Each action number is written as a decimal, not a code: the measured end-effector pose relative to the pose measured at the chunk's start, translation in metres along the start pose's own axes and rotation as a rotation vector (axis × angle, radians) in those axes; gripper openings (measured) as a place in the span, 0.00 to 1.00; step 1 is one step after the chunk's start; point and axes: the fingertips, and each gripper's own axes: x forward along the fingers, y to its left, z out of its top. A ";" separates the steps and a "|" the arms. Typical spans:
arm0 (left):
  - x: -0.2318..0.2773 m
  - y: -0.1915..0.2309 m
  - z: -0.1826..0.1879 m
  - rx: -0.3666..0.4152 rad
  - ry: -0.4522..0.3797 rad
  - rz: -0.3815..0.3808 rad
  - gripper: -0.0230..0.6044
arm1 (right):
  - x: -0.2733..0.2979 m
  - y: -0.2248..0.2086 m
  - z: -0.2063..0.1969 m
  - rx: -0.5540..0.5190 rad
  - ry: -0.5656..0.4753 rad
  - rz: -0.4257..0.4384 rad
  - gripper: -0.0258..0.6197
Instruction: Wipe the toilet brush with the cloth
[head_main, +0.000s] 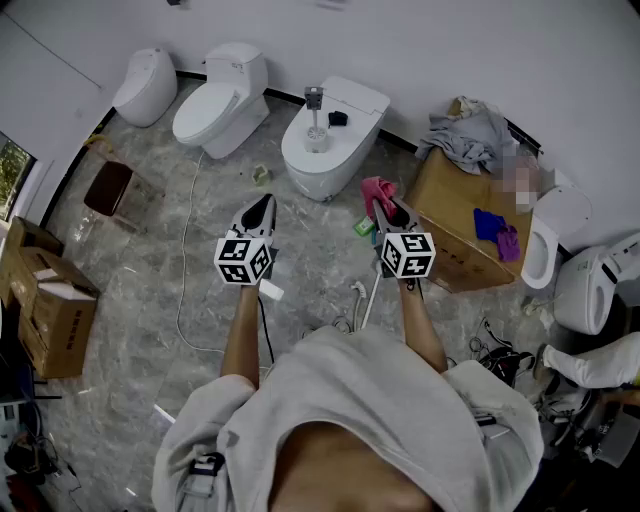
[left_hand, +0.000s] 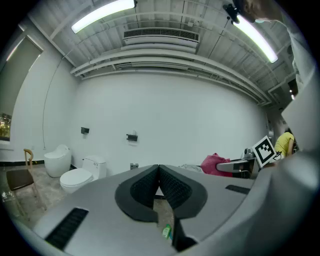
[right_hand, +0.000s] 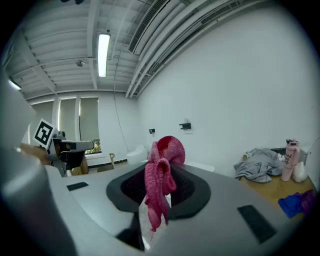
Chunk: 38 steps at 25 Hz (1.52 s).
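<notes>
The toilet brush (head_main: 315, 112) stands upright in its metal holder on the closed lid of the middle white toilet (head_main: 330, 160), well ahead of both grippers. My right gripper (head_main: 387, 208) is shut on a pink cloth (head_main: 377, 190), which bunches above the jaws and hangs down between them in the right gripper view, cloth (right_hand: 161, 180), gripper (right_hand: 162, 155). My left gripper (head_main: 260, 212) is shut with nothing in it; in its own view the left gripper (left_hand: 159, 169) has its pads meeting. Both grippers are held side by side above the marble floor.
Two more toilets (head_main: 218, 100) stand at the back left. A cardboard box (head_main: 455, 215) at the right carries grey clothes (head_main: 468, 135) and a purple cloth (head_main: 495, 228). A chair (head_main: 108, 185), stacked cartons (head_main: 50, 310), a floor cable (head_main: 185, 260) and urinals (head_main: 560, 230) surround me.
</notes>
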 end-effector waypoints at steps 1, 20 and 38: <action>0.000 0.000 0.000 0.001 0.000 0.001 0.07 | 0.000 0.000 0.000 -0.002 0.001 0.001 0.20; 0.008 -0.018 -0.015 -0.017 0.027 0.022 0.07 | -0.005 -0.015 -0.006 -0.012 0.027 0.044 0.20; 0.040 -0.015 -0.026 -0.030 0.047 0.063 0.07 | 0.031 -0.035 -0.010 -0.011 0.055 0.104 0.20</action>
